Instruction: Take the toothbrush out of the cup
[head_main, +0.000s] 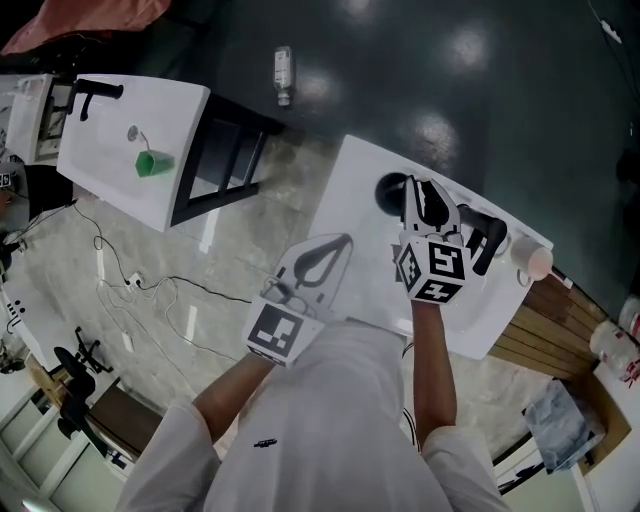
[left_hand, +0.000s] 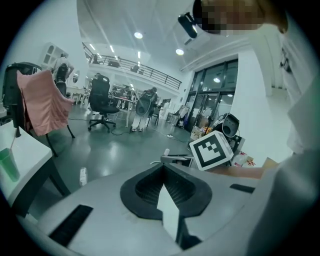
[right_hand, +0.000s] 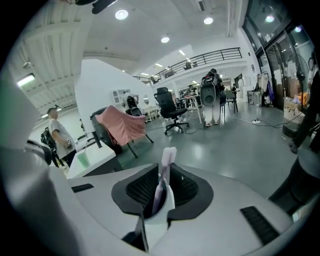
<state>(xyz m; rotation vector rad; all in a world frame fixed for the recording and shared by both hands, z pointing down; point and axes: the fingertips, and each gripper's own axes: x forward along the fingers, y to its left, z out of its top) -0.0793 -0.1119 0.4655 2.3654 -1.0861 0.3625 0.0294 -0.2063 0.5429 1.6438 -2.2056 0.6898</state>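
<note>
right gripper (right_hand: 164, 174) clamps toothbrush (right_hand: 168, 156) | left gripper (left_hand: 163, 169) closed, empty | white table (head_main: 355, 190) | glossy dark floor (head_main: 470, 90)

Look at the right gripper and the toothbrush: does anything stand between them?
Nothing visible does. The right gripper is shut on the toothbrush, whose head sticks up between the jaws. The cup stands off to the side, apart from both.

White rectangular bench (head_main: 360, 190) bears a black round object (head_main: 390, 190); second white bench (head_main: 110, 130) bears a small green cup (head_main: 152, 163).
</note>
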